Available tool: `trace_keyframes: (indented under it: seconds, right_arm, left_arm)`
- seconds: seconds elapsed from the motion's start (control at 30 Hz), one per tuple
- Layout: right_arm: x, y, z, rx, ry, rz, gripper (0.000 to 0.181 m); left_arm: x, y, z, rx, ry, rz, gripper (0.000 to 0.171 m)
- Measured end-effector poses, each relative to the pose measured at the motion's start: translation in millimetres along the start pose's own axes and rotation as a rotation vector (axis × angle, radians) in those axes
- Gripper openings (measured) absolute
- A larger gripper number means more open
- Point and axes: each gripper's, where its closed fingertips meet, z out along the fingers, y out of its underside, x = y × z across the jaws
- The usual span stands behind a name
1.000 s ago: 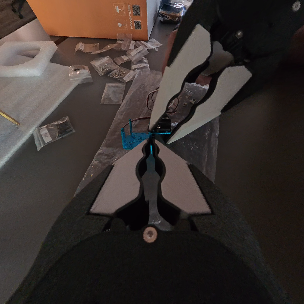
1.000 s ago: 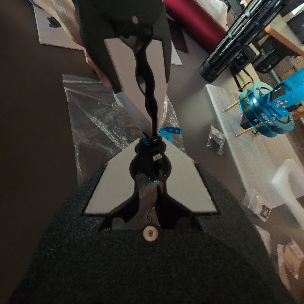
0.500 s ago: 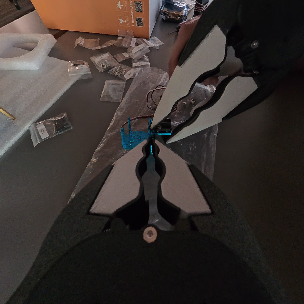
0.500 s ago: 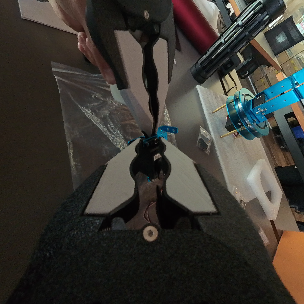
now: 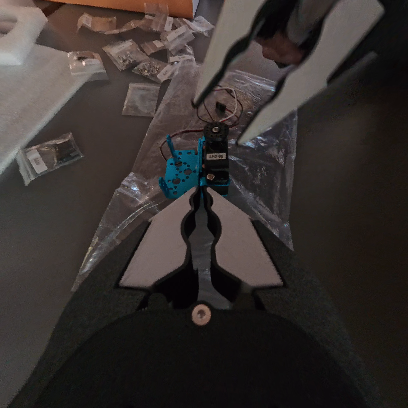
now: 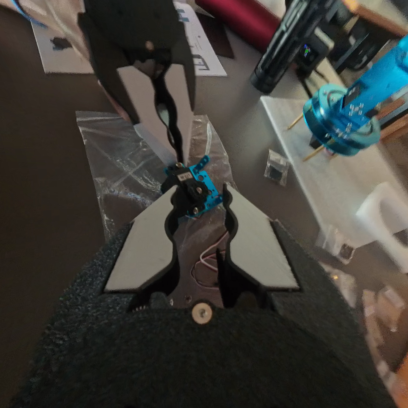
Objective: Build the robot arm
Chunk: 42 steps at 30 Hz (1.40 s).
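A black servo [image 5: 216, 163] is fixed in a blue perforated metal bracket [image 5: 181, 174], with red, white and black wires trailing behind it. My left gripper [image 5: 202, 189] is shut on the near edge of the bracket and holds it over a clear plastic bag [image 5: 260, 176]. My right gripper [image 5: 217, 122] is open, its fingertips spread just beyond the servo's round horn. In the right wrist view the right gripper [image 6: 201, 187] stands open on either side of the servo [image 6: 187, 194] and the bracket [image 6: 205, 176]. The left gripper [image 6: 181, 161] comes in shut from above.
Several small parts bags [image 5: 141, 55] lie at the back. White foam [image 5: 33, 84] is on the left and an orange box [image 5: 132, 6] behind. A blue round robot base [image 6: 340, 123] lies on a foam sheet [image 6: 309, 154]. A black cylinder [image 6: 284, 48] and a paper sheet [image 6: 66, 55] lie farther off. The tips of one gripper are about 5 cm away from the tips of the other. The blue round robot base [image 6: 340, 123] is about 25 cm from both grippers' fingertips.
My right gripper has opened, let go of the servo and drawn back a little. My left gripper stays shut on the bracket, and the servo is now in plain view.
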Motion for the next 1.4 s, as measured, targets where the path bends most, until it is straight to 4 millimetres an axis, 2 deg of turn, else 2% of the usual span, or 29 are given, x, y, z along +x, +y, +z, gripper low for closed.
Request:
trace_keyframes:
  seconds: [0.13, 0.17, 0.3, 0.43, 0.67, 0.8, 0.93, 1.1, 1.4]
  right_arm:
    - [5, 8, -7, 0.055, -0.137, 0.245, 0.038]
    - [3, 10, -7, 0.062, -0.175, 0.293, 0.039]
    - [7, 17, -12, 0.078, -0.212, 0.393, 0.034]
    - [13, 12, -19, 0.131, -0.199, 0.421, 0.031]
    - [22, 16, -15, 0.122, -0.141, 0.392, 0.027]
    - [22, 21, -8, 0.098, -0.137, 0.397, 0.027]
    - [22, 22, -8, 0.098, -0.137, 0.401, 0.026]
    - [19, 20, -10, 0.102, -0.131, 0.386, 0.025]
    - [12, 16, -10, 0.09, -0.119, 0.331, 0.025]
  left_arm:
    - [-1, 8, 0, -0.025, -0.028, -0.001, 0.005]
    - [0, 9, -2, -0.026, -0.037, 0.0, 0.012]
    - [8, 13, -24, -0.008, -0.073, -0.055, 0.025]
    - [21, 33, -67, 0.031, -0.188, -0.187, 0.026]
    - [19, 96, -171, 0.229, -0.632, -0.498, 0.026]
    - [12, 126, -207, 0.325, -0.821, -0.549, 0.026]
    - [6, 124, -219, 0.432, -0.812, -0.59, 0.026]
    - [5, 129, -208, 0.338, -0.787, -0.569, 0.027]
    - [3, 129, -212, 0.353, -0.826, -0.567, 0.026]
